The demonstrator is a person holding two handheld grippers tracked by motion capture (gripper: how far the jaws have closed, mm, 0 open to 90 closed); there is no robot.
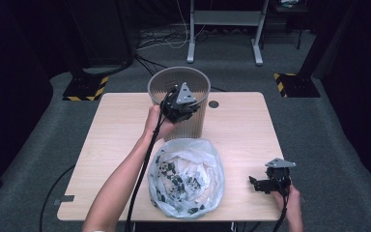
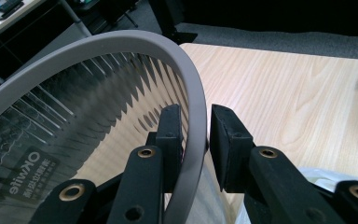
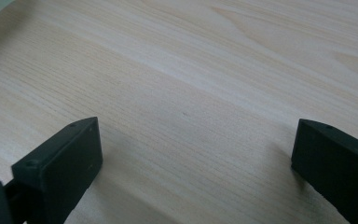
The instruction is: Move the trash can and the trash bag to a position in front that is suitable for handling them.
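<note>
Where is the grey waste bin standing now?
In the high view the waste bin stands at the table's far middle, behind the plastic bag; the left gripper clamps its rim.

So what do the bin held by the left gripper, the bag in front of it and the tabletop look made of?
Bin: likely matte grey plastic, with a smooth moulded rim and slotted walls. Bag: thin translucent plastic film, crinkled and glossy, with a dark print. Tabletop: pale wood or wood-look laminate, showing straight grain and a satin finish.

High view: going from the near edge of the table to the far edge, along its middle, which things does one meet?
Plastic bag → left tool, its jaws around the bin's rim → grey waste bin.
</note>
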